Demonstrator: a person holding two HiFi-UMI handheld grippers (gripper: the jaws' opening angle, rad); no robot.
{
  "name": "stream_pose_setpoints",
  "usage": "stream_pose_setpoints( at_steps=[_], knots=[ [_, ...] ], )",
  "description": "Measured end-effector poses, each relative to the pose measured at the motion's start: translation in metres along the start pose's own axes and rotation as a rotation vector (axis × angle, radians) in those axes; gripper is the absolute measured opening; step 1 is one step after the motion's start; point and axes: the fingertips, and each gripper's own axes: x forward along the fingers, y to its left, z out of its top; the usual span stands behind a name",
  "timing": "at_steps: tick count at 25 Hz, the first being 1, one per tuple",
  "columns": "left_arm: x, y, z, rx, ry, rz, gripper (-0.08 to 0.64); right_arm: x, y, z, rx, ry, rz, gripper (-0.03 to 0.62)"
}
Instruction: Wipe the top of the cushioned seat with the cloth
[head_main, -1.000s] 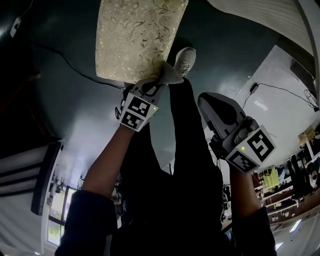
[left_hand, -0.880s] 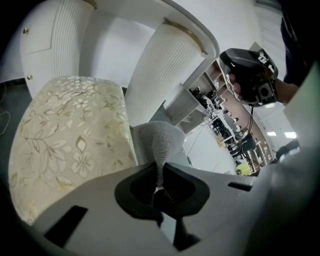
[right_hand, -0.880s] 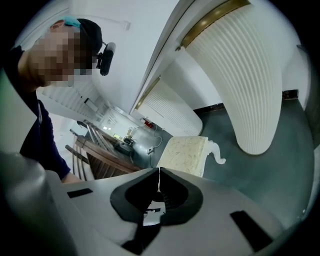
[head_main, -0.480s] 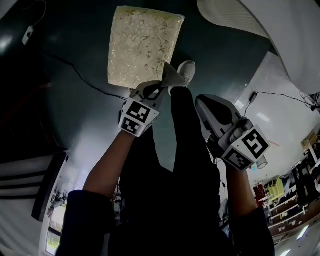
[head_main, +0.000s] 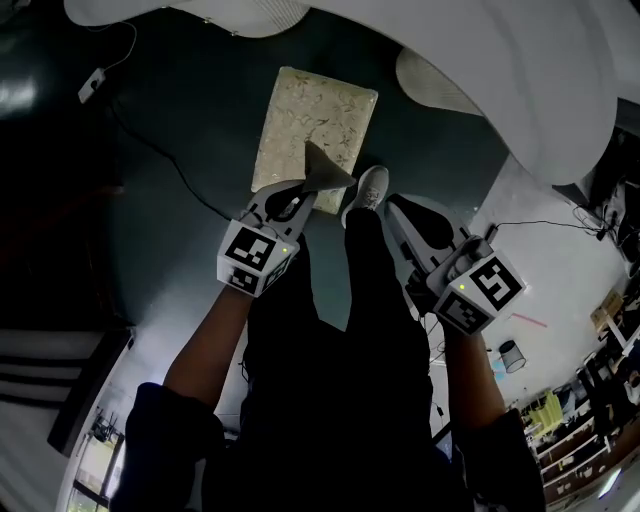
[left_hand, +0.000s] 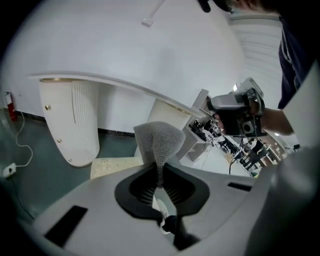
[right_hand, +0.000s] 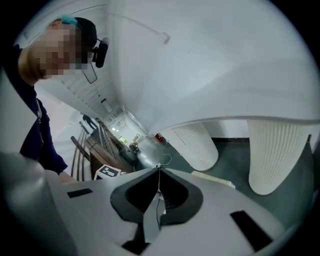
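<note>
Holding the grey cloth (head_main: 326, 170) pinched in the left gripper (head_main: 298, 197), at the near edge of the cushioned seat (head_main: 318, 115).
Left jaws are clamped on the cloth's narrow end, and its loose part fans out over the cream, leaf-patterned cushion; whether it touches cannot be judged. The right gripper (head_main: 402, 212) hangs just beside a white shoe (head_main: 368, 190), jaws pressed together with nothing between them.

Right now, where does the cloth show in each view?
Head view: the grey cloth sits above centre, pinched in the left claw, overlapping the cushioned seat.
Left gripper view: centre, rising from between the shut jaws.
Right gripper view: not in it.
Shared landmark: the cushioned seat, left of the cloth in the left gripper view.
</note>
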Motion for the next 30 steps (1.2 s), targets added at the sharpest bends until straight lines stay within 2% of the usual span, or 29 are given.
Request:
stream_pose_setpoints(
  at_steps=[9,13,18,23,30],
  knots=[
    [-0.091,-0.026,0.103,0.076,-0.156,0.024,0.026,-0.019,0.088,0.067,-0.161,-0.042,0.024,0.026],
    [-0.141,-0.046,0.12,0.095,-0.189,0.021,0.026,-0.032,0.132,0.082,-0.194,-0.055,0.023,0.026],
    [-0.198,-0.044,0.145,0.126,-0.258,0.048,0.026,-0.028,0.183,0.107,-0.284,-0.085,0.031,0.026],
    [-0.23,-0.059,0.175,0.179,-0.304,0.051,0.026,-0.041,0.211,0.126,-0.342,-0.109,0.036,0.026],
    [-0.262,-0.07,0.195,0.22,-0.346,0.045,0.026,-0.046,0.245,0.126,-0.371,-0.123,0.042,0.026]
  ],
)
